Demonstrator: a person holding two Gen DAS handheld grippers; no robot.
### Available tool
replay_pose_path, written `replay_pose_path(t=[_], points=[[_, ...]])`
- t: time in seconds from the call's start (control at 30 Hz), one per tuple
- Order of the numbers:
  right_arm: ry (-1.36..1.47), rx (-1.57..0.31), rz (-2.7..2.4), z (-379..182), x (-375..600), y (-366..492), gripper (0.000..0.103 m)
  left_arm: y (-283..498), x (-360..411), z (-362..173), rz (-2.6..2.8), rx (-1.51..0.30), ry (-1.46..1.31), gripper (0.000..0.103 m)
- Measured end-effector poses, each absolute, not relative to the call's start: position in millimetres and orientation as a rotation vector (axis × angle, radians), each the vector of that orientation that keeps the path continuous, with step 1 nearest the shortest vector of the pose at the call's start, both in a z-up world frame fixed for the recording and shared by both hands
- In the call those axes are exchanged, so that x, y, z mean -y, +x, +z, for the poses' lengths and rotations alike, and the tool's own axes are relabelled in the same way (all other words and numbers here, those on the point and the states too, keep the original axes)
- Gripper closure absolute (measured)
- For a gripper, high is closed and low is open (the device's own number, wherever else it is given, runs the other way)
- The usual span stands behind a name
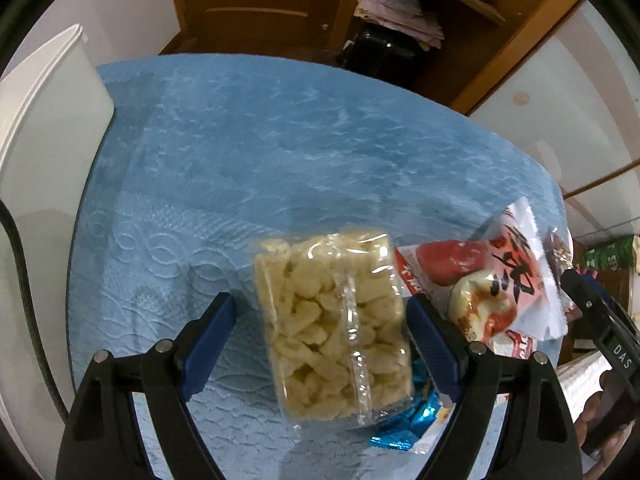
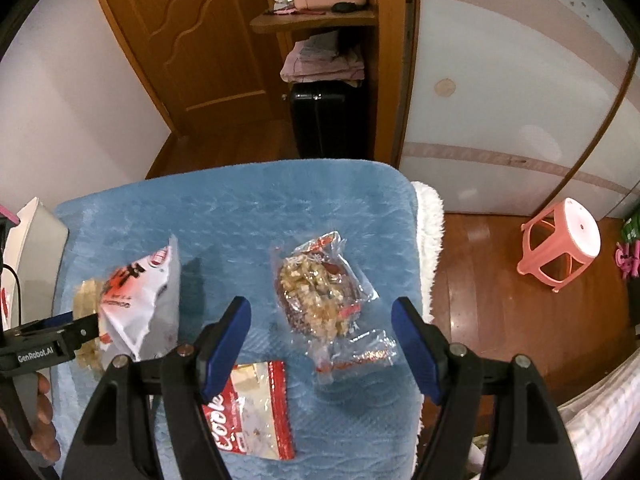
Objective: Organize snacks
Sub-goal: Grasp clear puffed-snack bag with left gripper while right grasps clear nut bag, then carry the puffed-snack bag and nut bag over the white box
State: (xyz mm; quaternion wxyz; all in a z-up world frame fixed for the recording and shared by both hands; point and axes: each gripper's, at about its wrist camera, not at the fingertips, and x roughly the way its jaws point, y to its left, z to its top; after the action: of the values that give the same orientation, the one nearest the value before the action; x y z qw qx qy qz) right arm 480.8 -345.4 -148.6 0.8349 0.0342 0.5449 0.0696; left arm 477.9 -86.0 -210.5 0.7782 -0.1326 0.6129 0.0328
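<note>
In the left wrist view, a clear pack of pale puffed snack lies on the blue cloth. My left gripper stands open astride it, and its left pad is clear of the wrapper. A red-and-white bag and a blue foil wrapper lie to the right. In the right wrist view, my right gripper is open over a clear pack of brown nut cake, with nothing pressed between its pads. A small clear wrapper and a red cookie bag lie nearby.
A white bin stands at the cloth's left side. The cloth's right edge drops to a wooden floor with a pink stool. Beyond the far edge are a black case and a wooden door.
</note>
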Motion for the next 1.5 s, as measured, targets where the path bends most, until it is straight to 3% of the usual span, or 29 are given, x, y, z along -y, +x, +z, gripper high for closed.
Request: replay_pose_path(t=[0.3,0.37,0.47,0.5,0.53,0.9,1.5], points=[[0.047,-1.206,0.167,-172.4,335.0,497.0,0.03,469.3,83.0,-214.2,0.072,-1.352,-0.272,0.017],[0.016,-1.2,0.16,-175.9,328.8,496.7,0.034,464.6,81.8,-214.1,0.067,-1.355,-0.262,0.017],[-0.069,-1.185,0.129,-177.7,320.1,494.1,0.043,455.7,80.6,-212.7,0.059,-1.345,-0.256,0.028],[-0.085,-1.178,0.128,-176.9,318.5,492.5,0.049,454.4,80.3,-212.1,0.049,-1.342,-0.256,0.038],[-0.081,-1.173,0.134,-175.4,319.5,491.4,0.059,451.9,80.9,-209.9,0.036,-1.337,-0.256,0.042],[-0.066,-1.127,0.164,-149.5,308.4,449.8,0.06,393.8,76.6,-183.0,-0.004,-1.325,-0.113,0.043],[-0.042,-0.957,0.337,-10.4,235.7,282.4,0.06,230.3,23.4,-34.7,-0.069,-1.075,0.07,0.043]])
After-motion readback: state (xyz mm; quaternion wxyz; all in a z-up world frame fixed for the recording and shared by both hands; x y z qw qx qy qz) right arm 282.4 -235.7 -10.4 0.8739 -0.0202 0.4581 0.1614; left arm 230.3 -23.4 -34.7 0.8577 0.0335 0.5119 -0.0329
